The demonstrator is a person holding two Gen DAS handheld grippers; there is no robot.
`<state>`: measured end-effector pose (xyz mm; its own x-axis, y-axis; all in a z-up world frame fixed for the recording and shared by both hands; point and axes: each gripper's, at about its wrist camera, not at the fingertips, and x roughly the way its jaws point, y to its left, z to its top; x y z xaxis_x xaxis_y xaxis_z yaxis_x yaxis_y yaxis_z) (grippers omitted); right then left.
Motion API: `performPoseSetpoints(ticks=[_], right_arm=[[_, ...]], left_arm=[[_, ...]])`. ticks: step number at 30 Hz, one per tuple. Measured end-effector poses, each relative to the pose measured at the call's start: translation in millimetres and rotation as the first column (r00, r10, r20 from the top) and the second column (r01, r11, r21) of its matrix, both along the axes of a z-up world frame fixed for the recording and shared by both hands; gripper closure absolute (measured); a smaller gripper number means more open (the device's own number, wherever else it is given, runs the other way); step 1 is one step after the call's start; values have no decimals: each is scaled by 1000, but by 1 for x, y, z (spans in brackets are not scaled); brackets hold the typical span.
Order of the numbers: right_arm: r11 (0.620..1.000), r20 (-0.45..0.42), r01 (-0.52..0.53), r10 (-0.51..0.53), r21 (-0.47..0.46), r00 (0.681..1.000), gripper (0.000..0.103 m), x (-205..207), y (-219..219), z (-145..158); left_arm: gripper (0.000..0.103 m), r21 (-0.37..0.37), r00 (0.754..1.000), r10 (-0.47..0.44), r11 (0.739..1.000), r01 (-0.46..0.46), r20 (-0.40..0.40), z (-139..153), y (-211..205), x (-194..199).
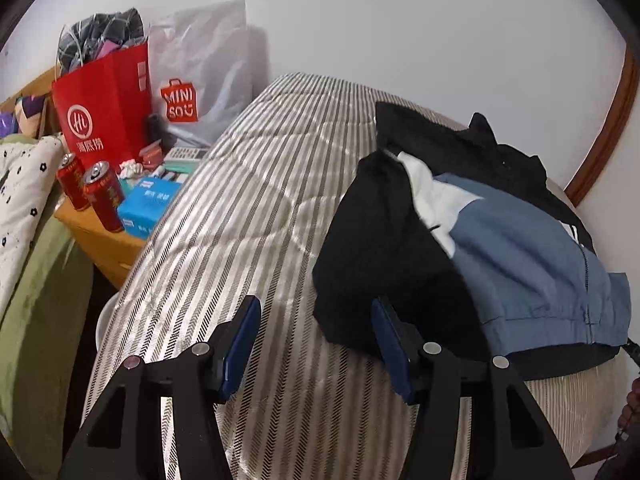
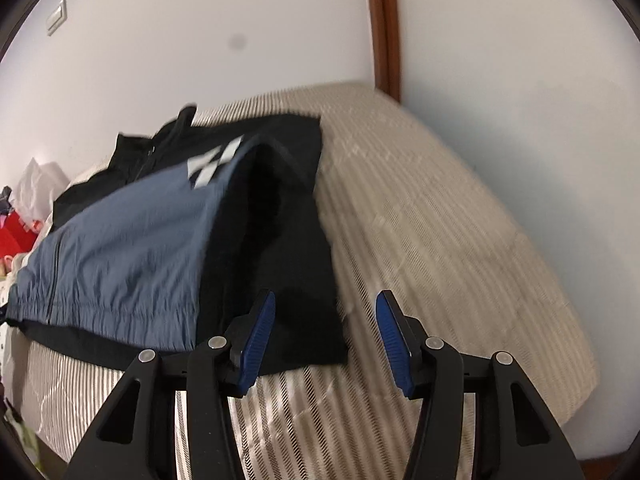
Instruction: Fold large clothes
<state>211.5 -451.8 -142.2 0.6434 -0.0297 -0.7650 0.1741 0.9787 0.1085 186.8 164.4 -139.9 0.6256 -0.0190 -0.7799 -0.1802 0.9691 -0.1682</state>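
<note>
The jacket (image 1: pixel 520 248) lies on the bed (image 1: pixel 240 184), toward the bed's near edge and on the side closer to the wooden door frame (image 2: pixel 384 28). It is black with a blue front panel and a white patch, zipped or at least closed down the middle, with the collar pointing toward the wall.

Both sleeves look already brought in. In the left wrist view a black sleeve (image 1: pixel 380 240) is laid across the front, its cuff end reaching the hem near the bed's near edge. In the right wrist view the other black sleeve (image 2: pixel 288 264) lies folded down over the blue panel in the same way. So the jacket now forms a rough rectangle, though the fabric is loose and wrinkled.

The left claw (image 1: pixel 316 344) stands open, nothing between its blue pads, hovering just beside the sleeve end. The right claw (image 2: pixel 326 336) is open too; the sleeve's lower corner shows between its fingers, but the pads do not press on it.

By my reading, the sleeve folds are done and the lengthwise fold is left: hem up to collar, perhaps twice, then smoothing. The cluttered nightstand (image 1: pixel 100 240) beyond the bed's far side plays no part.
</note>
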Motion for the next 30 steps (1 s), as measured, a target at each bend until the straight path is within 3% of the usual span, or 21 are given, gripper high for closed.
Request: performPoseSetpoints(ticks=[6, 10, 12, 16, 20, 30], right_arm=[[999, -2, 12, -12, 39, 1000, 50, 9, 5, -16], [1000, -15, -9, 8, -12, 1000, 54, 14, 14, -16], [999, -12, -42, 42, -27, 999, 67, 15, 19, -15], [996, -17, -61, 60, -62, 998, 83, 14, 25, -12], [997, -26, -57, 56, -51, 998, 91, 12, 26, -8], [997, -50, -61, 59, -54, 997, 92, -12, 24, -1]], left_arm=[[50, 3, 999, -43, 999, 43, 4, -6, -5, 7], [70, -3, 997, -82, 997, 82, 6, -7, -17, 13], [77, 5, 997, -83, 996, 83, 4, -7, -22, 14], [89, 24, 996, -84, 996, 84, 10, -4, -30, 10], [92, 12, 997, -76, 997, 76, 7, 0, -30, 0], [92, 0, 997, -75, 997, 75, -12, 10, -33, -49]])
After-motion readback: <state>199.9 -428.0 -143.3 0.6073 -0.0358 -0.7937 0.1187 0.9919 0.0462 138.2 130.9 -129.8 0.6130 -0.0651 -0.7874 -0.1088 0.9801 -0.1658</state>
